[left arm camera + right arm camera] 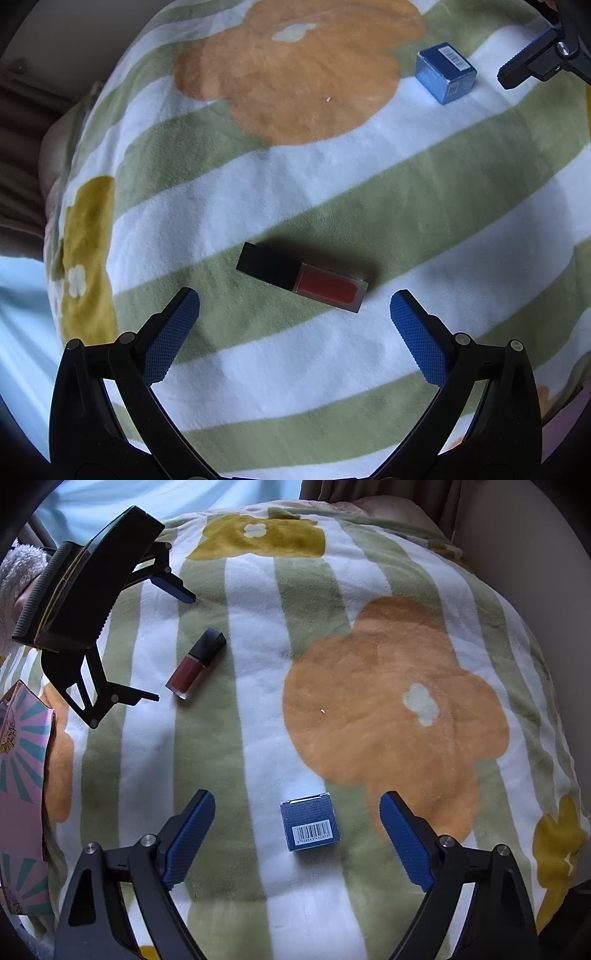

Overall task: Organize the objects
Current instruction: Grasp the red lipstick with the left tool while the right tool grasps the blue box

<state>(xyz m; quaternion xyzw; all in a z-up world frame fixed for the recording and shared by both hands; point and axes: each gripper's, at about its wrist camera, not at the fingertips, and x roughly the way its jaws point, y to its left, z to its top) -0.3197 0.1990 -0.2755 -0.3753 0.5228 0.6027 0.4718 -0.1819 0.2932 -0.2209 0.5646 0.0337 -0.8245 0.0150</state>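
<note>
The small red lip-gloss tube with a square black cap lies flat on the soft striped blanket with big orange flowers. It sits just ahead of the left gripper, and its long side runs across the gap between the wide-apart fingers. The little blue cardboard box with a barcode lies the same way for the right gripper, which is spread wide too and holds nothing. Each tool is nearest its own thing.
</note>
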